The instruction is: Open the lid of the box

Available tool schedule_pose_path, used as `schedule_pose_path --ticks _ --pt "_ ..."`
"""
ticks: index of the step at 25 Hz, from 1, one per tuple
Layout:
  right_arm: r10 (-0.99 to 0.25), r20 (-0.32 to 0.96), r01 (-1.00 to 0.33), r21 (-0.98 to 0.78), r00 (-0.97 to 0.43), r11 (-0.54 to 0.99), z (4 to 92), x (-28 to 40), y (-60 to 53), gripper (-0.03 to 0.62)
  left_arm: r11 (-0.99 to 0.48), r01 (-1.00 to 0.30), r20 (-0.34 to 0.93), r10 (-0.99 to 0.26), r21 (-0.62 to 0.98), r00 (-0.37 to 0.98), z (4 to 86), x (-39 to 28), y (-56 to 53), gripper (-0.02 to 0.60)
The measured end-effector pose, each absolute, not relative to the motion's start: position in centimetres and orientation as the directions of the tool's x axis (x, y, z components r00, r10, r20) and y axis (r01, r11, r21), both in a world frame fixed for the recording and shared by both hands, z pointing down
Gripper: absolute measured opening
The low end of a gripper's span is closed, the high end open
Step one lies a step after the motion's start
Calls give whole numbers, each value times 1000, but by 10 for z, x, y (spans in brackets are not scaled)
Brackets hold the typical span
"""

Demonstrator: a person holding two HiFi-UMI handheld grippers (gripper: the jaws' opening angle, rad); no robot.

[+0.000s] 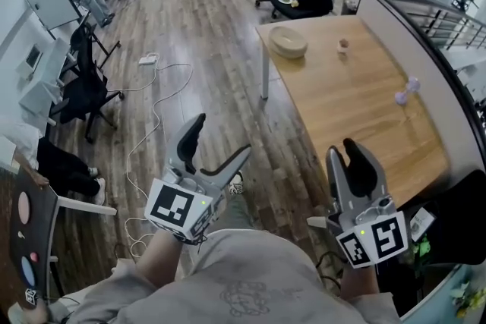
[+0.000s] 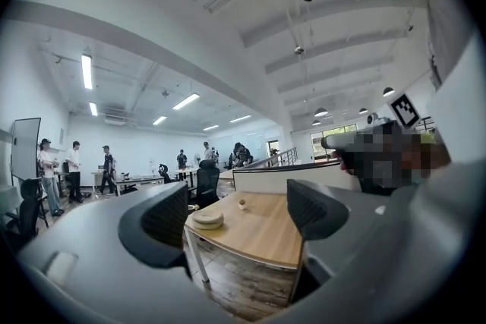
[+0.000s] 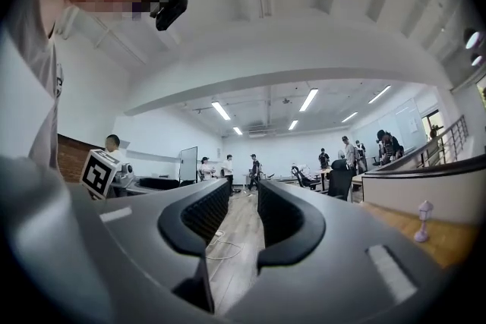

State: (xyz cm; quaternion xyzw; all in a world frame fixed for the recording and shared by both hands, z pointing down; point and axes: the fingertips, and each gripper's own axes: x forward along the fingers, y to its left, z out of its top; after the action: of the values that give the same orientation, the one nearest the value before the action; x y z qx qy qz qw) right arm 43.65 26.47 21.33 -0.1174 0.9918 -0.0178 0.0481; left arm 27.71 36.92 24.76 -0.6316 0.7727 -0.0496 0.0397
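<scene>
Head view: left gripper [image 1: 222, 134] and right gripper [image 1: 344, 148] are hovering empty, fingers spread, round box [image 1: 288, 42] sitting well ahead on bench [image 1: 357, 102], upper centre.

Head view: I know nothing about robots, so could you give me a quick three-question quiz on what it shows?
1. True or false: the round, flat beige box sits on the light wooden table.
2. The left gripper has jaws that are: A) shut on the box, B) wide apart and empty, C) out of view.
3. Which gripper shows the narrower gap between its jaws?
Key: 1 true; 2 B; 3 the right gripper.
</scene>
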Motion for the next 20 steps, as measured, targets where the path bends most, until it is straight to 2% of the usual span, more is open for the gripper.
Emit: schedule_pose_path --ticks 6,20 --pt "-224 -54 -223 -21 -973 974 230 388 241 104 192 -971 8 -981 -140 -195 257 235 343 407" --pt "-259 25 -259 -4 -966 966 234 208 172 104 136 -986 58 -988 -94 -142 256 58 266 400"
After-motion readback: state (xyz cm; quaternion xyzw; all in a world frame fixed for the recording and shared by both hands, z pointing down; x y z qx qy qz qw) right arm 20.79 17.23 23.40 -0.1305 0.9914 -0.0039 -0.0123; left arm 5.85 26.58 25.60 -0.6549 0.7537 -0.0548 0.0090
